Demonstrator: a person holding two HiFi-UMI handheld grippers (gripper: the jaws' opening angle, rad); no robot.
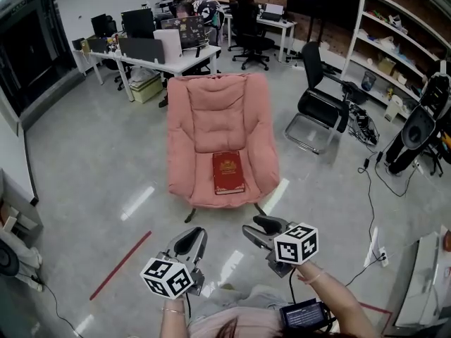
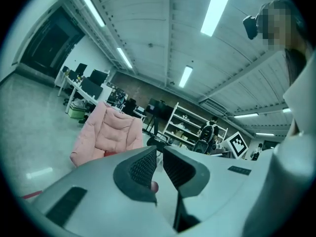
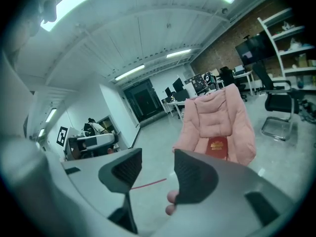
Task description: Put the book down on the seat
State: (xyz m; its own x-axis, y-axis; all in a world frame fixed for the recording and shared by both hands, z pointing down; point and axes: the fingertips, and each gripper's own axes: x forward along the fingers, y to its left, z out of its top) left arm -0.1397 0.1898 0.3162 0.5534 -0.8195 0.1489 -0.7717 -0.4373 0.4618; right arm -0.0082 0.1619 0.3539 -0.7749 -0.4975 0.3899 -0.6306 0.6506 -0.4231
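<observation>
A dark red book point(image 1: 228, 172) lies flat on the seat of the pink armchair point(image 1: 218, 111), near its front edge. Both grippers are held close to the person's body, well short of the chair and touching nothing. My left gripper point(image 1: 189, 243) has only a narrow slit between its jaws and nothing in it point(image 2: 159, 153). My right gripper point(image 1: 262, 229) stands open and empty point(image 3: 157, 155). In the right gripper view the book point(image 3: 217, 147) shows on the armchair point(image 3: 217, 115) beyond the jaws. In the left gripper view the armchair point(image 2: 106, 132) is off to the left.
A black office chair point(image 1: 320, 104) stands right of the armchair. Desks with monitors point(image 1: 151, 48) line the back, and shelving point(image 1: 402, 41) with gear and cables runs along the right. A red tape strip point(image 1: 120, 265) marks the floor at lower left.
</observation>
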